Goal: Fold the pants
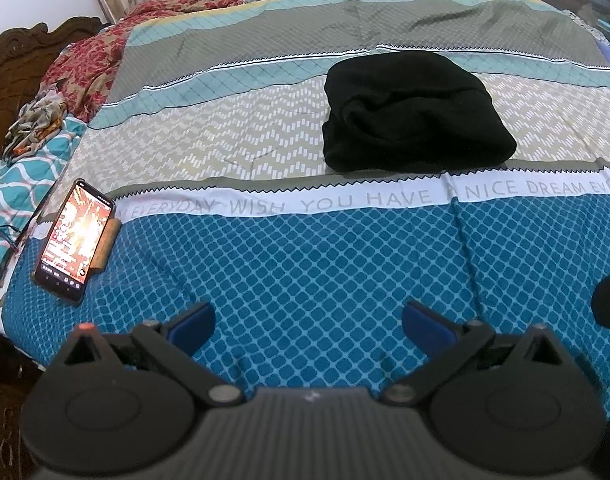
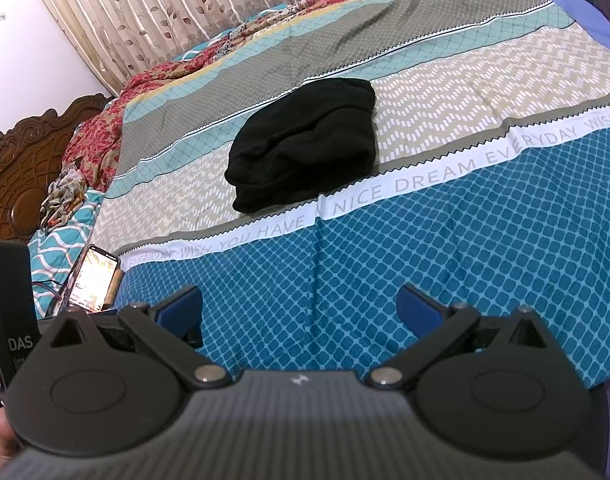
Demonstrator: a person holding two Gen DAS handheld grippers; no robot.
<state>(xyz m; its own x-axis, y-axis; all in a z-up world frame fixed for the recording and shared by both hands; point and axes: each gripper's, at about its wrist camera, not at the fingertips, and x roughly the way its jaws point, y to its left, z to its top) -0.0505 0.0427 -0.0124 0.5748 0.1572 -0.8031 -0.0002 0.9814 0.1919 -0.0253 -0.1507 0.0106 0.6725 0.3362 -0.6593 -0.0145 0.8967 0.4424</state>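
The black pants (image 1: 415,114) lie folded in a compact bundle on the beige zigzag band of the bedsheet, also seen in the right wrist view (image 2: 305,144). My left gripper (image 1: 309,326) is open and empty, held above the blue patterned part of the sheet, well short of the pants. My right gripper (image 2: 299,312) is open and empty too, over the same blue area, with the pants ahead and slightly left. Both sets of blue fingertip pads (image 1: 195,320) are spread wide apart.
A lit phone (image 1: 75,238) lies near the bed's left edge, also visible in the right wrist view (image 2: 95,276). Crumpled red floral bedding (image 1: 93,68) and a carved wooden headboard (image 2: 21,160) are at the left. Curtains (image 2: 165,12) hang behind the bed.
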